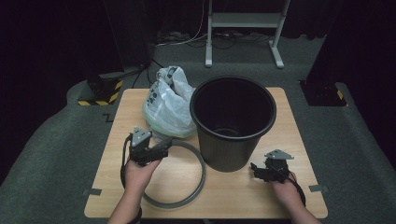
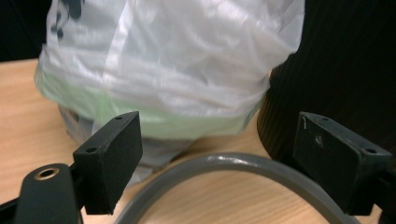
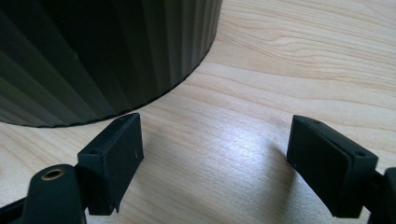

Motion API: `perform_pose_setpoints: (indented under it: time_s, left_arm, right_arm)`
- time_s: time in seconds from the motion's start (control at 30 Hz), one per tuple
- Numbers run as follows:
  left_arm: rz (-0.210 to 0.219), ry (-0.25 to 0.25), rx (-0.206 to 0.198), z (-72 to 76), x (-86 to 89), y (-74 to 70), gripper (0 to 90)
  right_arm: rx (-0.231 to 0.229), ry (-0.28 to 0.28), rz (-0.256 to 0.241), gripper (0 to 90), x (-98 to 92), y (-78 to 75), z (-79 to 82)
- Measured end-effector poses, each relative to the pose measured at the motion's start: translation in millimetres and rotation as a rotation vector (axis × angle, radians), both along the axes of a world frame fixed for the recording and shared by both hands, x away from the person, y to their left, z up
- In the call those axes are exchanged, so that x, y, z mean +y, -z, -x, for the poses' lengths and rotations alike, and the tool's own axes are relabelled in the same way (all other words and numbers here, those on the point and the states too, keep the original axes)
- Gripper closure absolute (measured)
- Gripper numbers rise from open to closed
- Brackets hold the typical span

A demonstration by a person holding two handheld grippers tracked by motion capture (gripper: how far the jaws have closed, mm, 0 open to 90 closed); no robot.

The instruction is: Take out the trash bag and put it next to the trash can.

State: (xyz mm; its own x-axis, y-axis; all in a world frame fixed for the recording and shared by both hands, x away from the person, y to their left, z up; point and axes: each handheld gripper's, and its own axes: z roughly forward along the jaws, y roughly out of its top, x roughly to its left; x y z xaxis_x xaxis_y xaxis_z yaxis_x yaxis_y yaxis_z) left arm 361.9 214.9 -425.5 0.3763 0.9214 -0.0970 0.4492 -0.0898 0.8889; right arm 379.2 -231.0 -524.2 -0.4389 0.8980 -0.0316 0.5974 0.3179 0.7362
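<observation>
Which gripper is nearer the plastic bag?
Left. The left gripper sits just below the plastic bag, over the grey ring; the right gripper is beyond the black bin.

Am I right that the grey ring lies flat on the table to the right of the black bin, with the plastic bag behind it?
Not quite: the grey ring lies flat on the table to the left of the black bin, not the right, as the high view shows. The plastic bag is indeed behind it.
</observation>
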Motion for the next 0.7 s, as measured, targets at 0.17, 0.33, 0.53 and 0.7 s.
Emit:
perform_pose_setpoints:
  time_s: [0.17,0.33,0.53,0.7]
  left_arm:
    - [-0.008,0.007,0.019,2.4,4.8,7.9,15.7]
    - [-0.001,0.000,0.034,2.5,7.8,10.9,16.0]
    - [-0.051,-0.013,0.063,0.1,12.6,16.3,16.0]
    - [-0.054,-0.020,0.111,-2.1,17.0,20.8,16.0]
  right_arm:
    - [-0.004,-0.005,0.008,18.3,1.7,-0.2,0.7]
    - [-0.008,-0.001,0.012,17.4,3.1,-0.1,1.2]
    - [0.009,0.002,-0.005,16.7,2.0,0.3,-0.5]
    - [0.011,-0.002,-0.007,16.7,1.8,0.3,-0.8]
